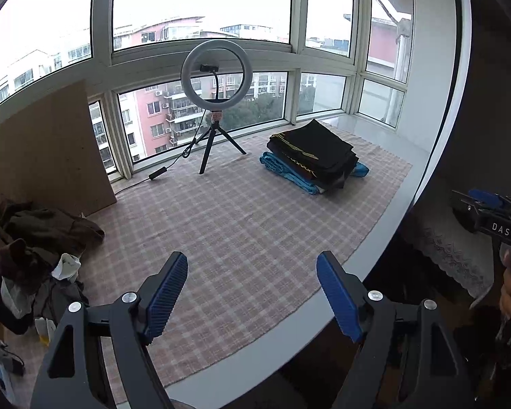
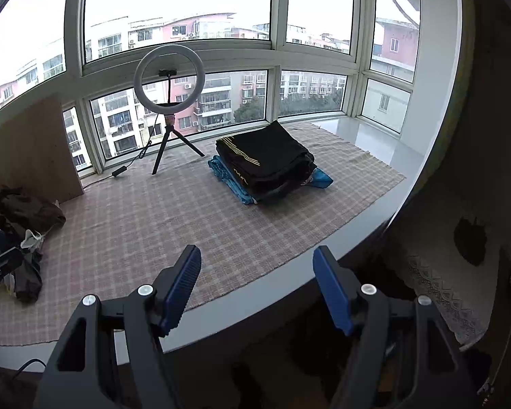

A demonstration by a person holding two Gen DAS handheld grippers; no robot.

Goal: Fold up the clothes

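Hovering over the near edge of the bench (image 1: 374,231), the left gripper (image 1: 252,293) has its blue pads spread apart with nothing between them, only the checked cloth (image 1: 221,225) showing in the gap. The right gripper (image 2: 257,289) hangs the same way beside it, jaws apart and empty, over the bench's front rim.

Ahead of both grippers and a little to their right lies the folded stack (image 1: 315,155): a black garment with thin yellow lines (image 2: 265,156) on top of a bright blue one (image 2: 228,177), resting on the cloth well apart from either gripper. Off to the left gripper's near left sits the heap of unfolded clothes (image 1: 34,248), dark brown and black pieces with a bit of white among them; from the right gripper it lies far to the left (image 2: 24,225).

Beyond the grippers, between heap and stack, a ring light on a small tripod (image 1: 216,102) stands against the window (image 1: 201,3). A brown board (image 1: 44,150) leans upright behind the heap.
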